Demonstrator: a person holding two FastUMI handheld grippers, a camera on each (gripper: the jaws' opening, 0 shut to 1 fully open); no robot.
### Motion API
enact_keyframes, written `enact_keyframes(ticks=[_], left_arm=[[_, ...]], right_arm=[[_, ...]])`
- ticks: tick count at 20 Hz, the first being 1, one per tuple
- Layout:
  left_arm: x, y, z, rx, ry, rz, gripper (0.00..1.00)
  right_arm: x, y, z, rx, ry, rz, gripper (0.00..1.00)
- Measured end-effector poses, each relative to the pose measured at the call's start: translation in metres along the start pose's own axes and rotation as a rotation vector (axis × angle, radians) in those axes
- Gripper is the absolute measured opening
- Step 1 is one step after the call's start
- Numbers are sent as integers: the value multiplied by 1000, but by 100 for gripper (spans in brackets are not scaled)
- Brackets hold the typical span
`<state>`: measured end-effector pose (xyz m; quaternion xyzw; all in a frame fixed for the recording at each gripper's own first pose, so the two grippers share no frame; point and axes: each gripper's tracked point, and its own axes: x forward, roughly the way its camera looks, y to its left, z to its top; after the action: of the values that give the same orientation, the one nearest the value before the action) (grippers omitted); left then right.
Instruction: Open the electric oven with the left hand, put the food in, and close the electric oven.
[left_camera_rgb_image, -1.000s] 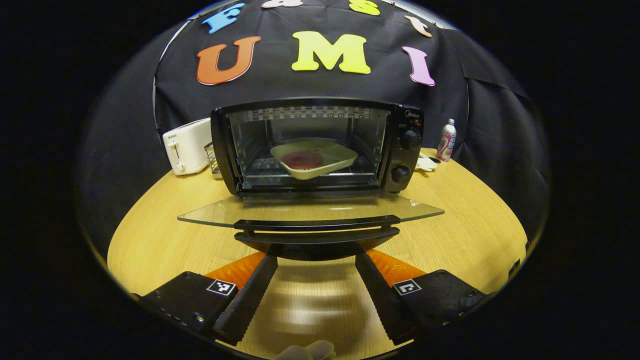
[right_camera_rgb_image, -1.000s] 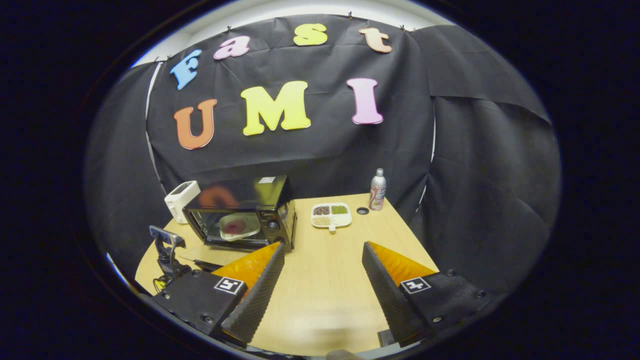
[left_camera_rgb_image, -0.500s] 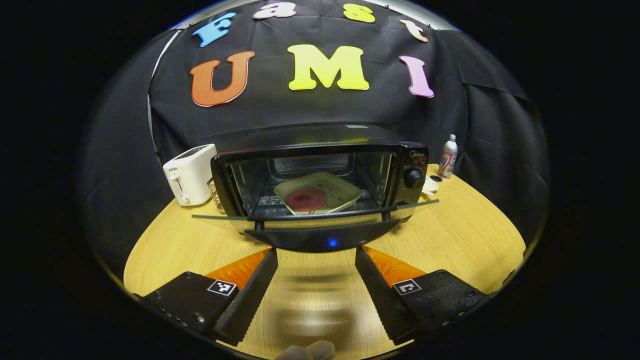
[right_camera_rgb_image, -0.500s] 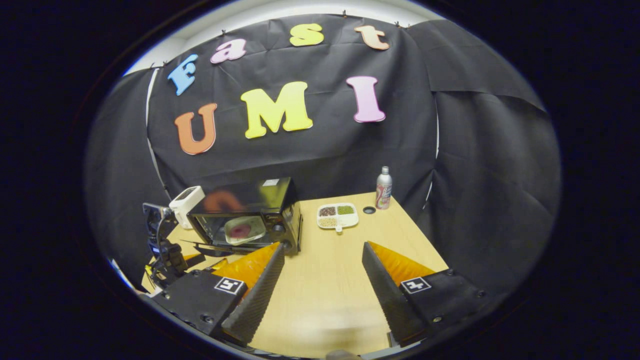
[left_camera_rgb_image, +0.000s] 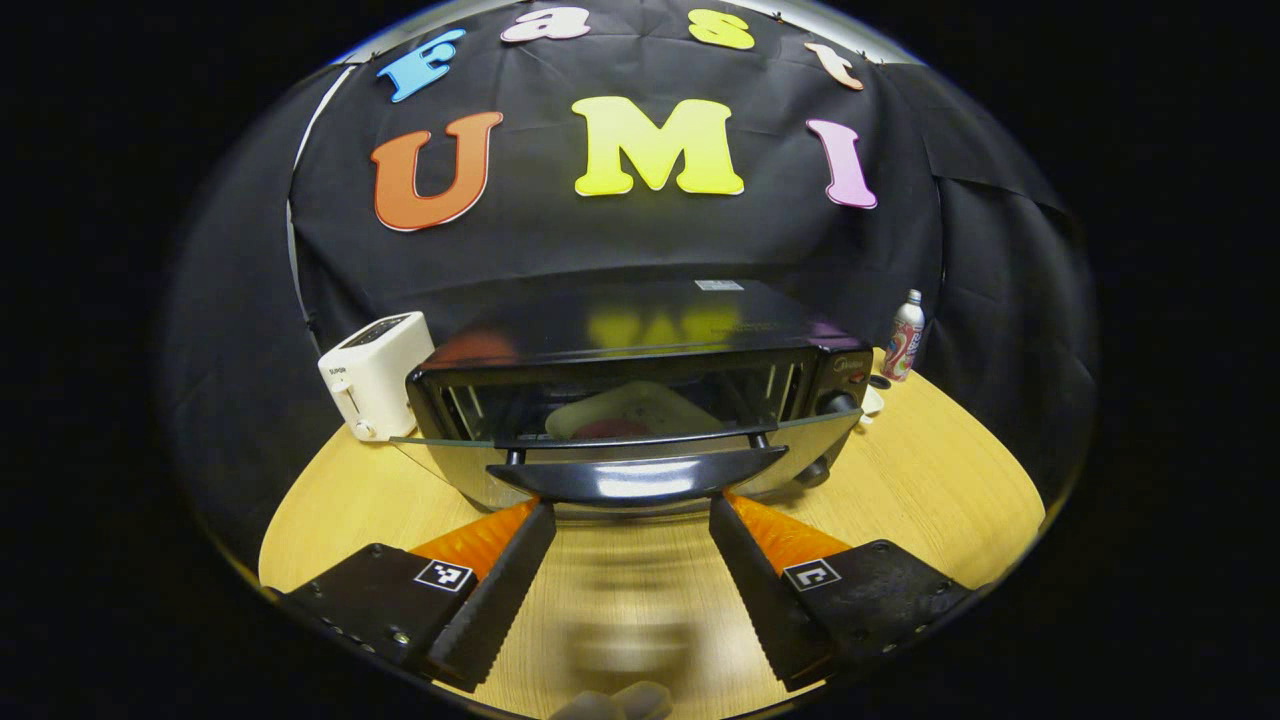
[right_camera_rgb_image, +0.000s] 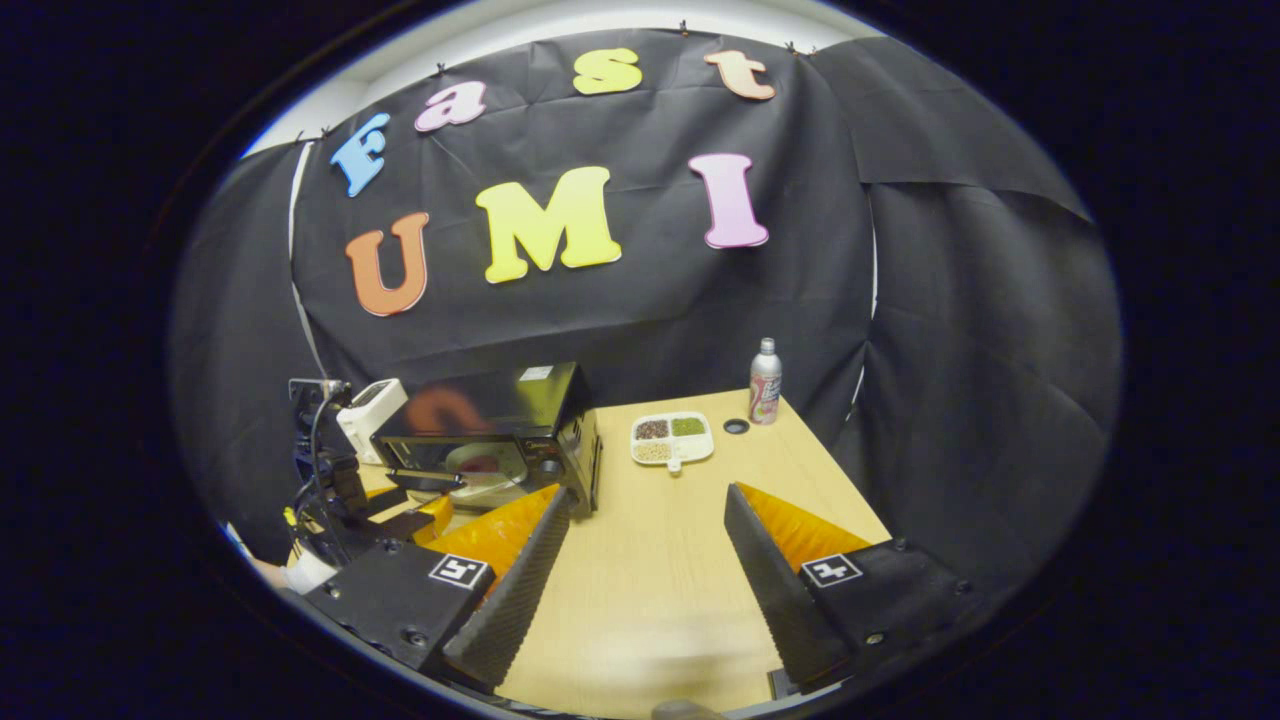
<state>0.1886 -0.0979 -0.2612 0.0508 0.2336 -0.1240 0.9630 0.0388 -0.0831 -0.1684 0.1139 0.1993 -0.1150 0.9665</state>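
We see a black electric oven (left_camera_rgb_image: 640, 345) sitting on a round wooden table (left_camera_rgb_image: 930, 480). Its glass door (left_camera_rgb_image: 800, 445) is partly open and leans toward us. The door has a dark handle (left_camera_rgb_image: 635, 478) along its front edge.

In the left gripper view, the left gripper (left_camera_rgb_image: 632, 520) is just under the handle. Its two fingers are spread wide apart, one under each end part of the handle. The fingertips (left_camera_rgb_image: 535, 515) sit right at the underside of the handle, and we cannot tell if they touch it. They do not pinch anything.

Inside the oven we see a pale plate (left_camera_rgb_image: 635, 408) with a red round food (left_camera_rgb_image: 610, 428) on it. The plate shows through the gap above the door.

A white toaster (left_camera_rgb_image: 375, 372) stands to the left of the oven. A can (left_camera_rgb_image: 903, 335) stands near the back edge of the table, to the right.

In the right gripper view, the right gripper (right_camera_rgb_image: 645, 515) hangs over the bare table, well apart from the oven (right_camera_rgb_image: 500, 425). Its fingers are spread wide and hold nothing. Near the can (right_camera_rgb_image: 765, 380) there is a white tray (right_camera_rgb_image: 672, 440) with little parts holding beans and grains. We also see the left gripper (right_camera_rgb_image: 400, 505) in front of the oven door.
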Motion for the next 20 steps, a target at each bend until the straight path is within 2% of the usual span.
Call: enact_keyframes(ticks=[2, 4, 7, 8, 10, 11, 12, 14, 15, 20], left_arm=[[6, -2, 9, 22, -13, -3, 96], [13, -3, 18, 40, -27, -3, 97], [19, -5, 21, 21, -25, -2, 98], [20, -5, 21, 21, -24, -1, 98], [20, -5, 19, 14, -20, -1, 97], [20, -4, 19, 11, -20, 1, 97], [19, -3, 20, 8, -21, 5, 98], [15, -1, 21, 2, -29, 7, 97], [12, -1, 23, -1, -35, 4, 98], [-15, -4, 40, -17, -90, -23, 98]], right_arm=[[1, 0, 3, 3, -2, 3, 99], [0, -3, 7, 4, -10, 0, 96], [-2, -5, 10, 10, -18, -3, 96], [-2, -5, 11, 9, -21, -4, 99], [-4, -7, 12, 4, -24, -8, 96], [-5, -6, 12, 5, -26, -9, 99], [-6, -6, 13, 6, -27, -10, 96], [-9, -4, 15, 3, -31, -9, 99], [-11, -3, 15, -1, -34, -10, 96], [-28, 11, 23, -6, -73, -12, 96]])
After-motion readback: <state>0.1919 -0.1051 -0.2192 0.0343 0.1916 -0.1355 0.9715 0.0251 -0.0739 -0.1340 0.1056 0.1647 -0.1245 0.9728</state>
